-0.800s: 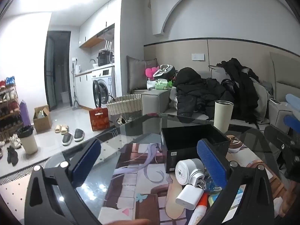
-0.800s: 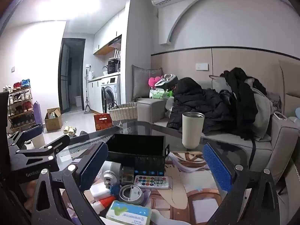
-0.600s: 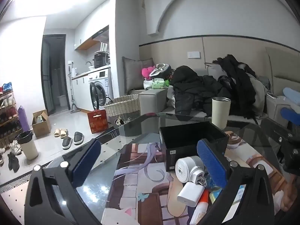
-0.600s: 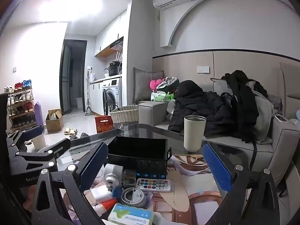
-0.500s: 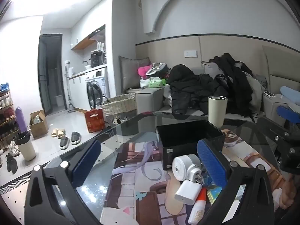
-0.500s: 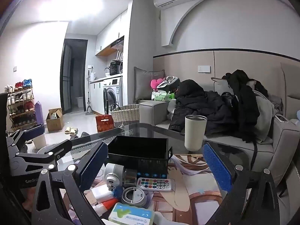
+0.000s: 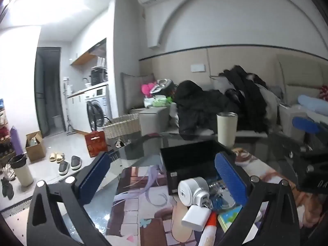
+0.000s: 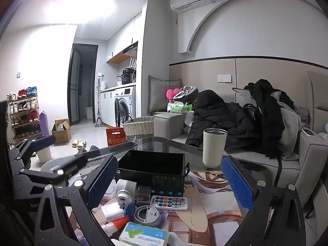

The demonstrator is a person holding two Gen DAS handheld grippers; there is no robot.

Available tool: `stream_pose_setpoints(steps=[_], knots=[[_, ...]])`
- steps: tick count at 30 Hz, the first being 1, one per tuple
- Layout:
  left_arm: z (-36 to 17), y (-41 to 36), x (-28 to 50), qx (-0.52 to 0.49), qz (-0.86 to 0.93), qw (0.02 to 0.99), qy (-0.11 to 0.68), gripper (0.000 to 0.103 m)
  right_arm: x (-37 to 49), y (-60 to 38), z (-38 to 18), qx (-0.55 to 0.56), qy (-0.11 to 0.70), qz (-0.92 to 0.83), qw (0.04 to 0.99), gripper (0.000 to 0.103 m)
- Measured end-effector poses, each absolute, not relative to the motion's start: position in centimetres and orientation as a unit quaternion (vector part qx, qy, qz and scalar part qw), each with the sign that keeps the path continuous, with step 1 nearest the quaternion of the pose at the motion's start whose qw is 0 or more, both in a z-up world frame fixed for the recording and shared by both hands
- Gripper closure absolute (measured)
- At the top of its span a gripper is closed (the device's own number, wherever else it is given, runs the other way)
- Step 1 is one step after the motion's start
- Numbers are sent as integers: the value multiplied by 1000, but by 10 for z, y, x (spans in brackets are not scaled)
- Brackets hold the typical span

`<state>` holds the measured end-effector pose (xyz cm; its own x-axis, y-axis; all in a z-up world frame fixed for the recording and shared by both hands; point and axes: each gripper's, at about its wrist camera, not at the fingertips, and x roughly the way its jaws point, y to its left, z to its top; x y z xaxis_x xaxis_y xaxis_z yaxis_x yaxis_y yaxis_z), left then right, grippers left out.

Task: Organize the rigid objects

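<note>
Both hand-held grippers are hanging fully spread and empty, the right hand-held gripper (image 8: 167,181) nearer, with the remote control (image 8: 169,202) lying crosswise just ahead between its jaws before the black box (image 8: 152,169), while the left hand-held gripper (image 7: 162,177) is sitting off left.

Blown-out ceiling light (image 8: 82,2) glares upper left; the left wrist view is softly blurred, edges fisheye-bent.

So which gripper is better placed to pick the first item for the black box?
Probably the right gripper: open, with the remote and black box centred ahead. The left gripper, also open, has the clutter off to one side.
</note>
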<state>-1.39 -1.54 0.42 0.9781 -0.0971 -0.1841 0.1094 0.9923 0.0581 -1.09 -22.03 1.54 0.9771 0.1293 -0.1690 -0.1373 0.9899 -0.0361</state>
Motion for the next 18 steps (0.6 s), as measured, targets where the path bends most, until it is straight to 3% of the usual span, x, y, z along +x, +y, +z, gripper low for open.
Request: stream_pose_setpoints(steps=[18], knots=[[6,-12,-18,30,-56,993,101,0,-9,-221,14,-27,89,72,993,0]])
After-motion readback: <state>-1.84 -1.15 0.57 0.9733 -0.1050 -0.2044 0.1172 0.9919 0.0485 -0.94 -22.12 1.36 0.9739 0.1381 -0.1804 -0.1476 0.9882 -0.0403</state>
